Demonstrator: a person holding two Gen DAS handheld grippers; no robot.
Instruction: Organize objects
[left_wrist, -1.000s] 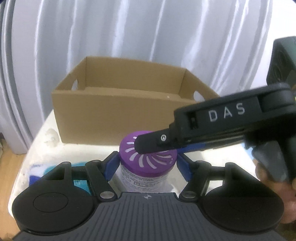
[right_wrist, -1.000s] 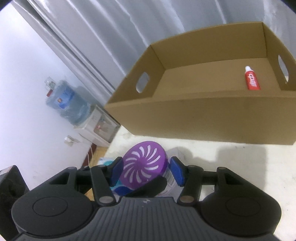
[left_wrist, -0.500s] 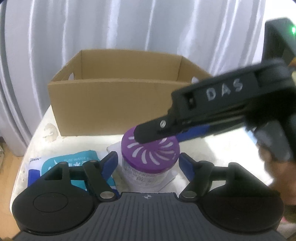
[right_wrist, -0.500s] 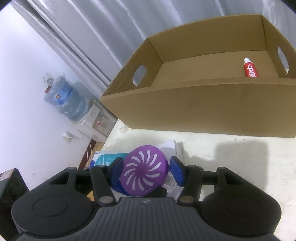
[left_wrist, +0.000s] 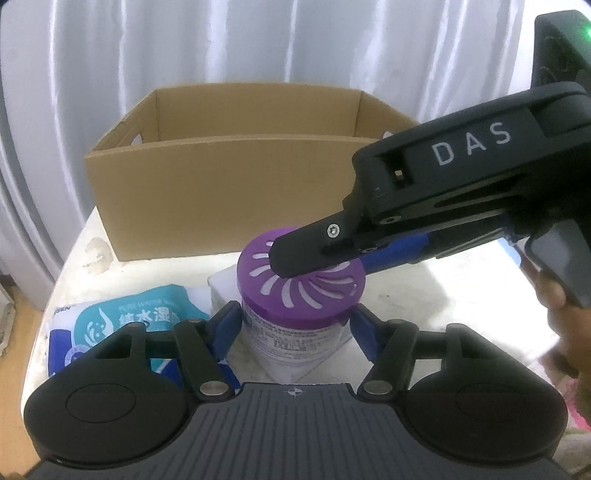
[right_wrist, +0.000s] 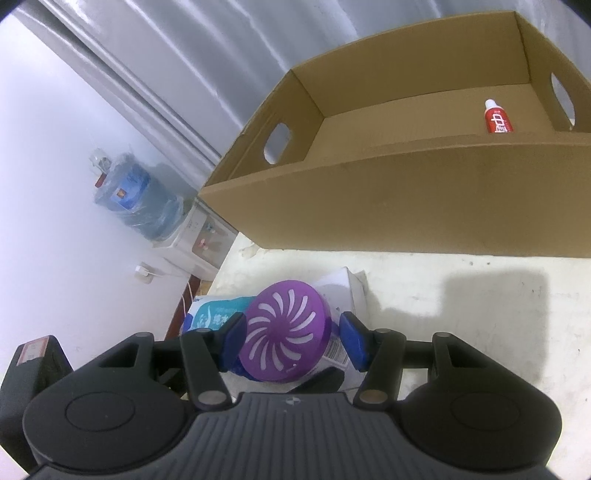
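Looks like mid-handoff on the purple-lidded round plastic jar (left_wrist: 301, 291), sitting on the white tabletop (right_wrist: 461, 295) in front of the open brown cardboard box (right_wrist: 406, 206). Right gripper (right_wrist: 293, 338) pads straddling the lid, left gripper (left_wrist: 295, 325) flanking the body, both apart, neither clearly clamped. Next: squeeze, lift over the wall. Compared with a second ago: left fingers wider.

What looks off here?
Both claws crowd one item: the left claw flanks the body of the purple-lidded white jar while the right claw straddles its lid. The white table is chipped near its left edge.
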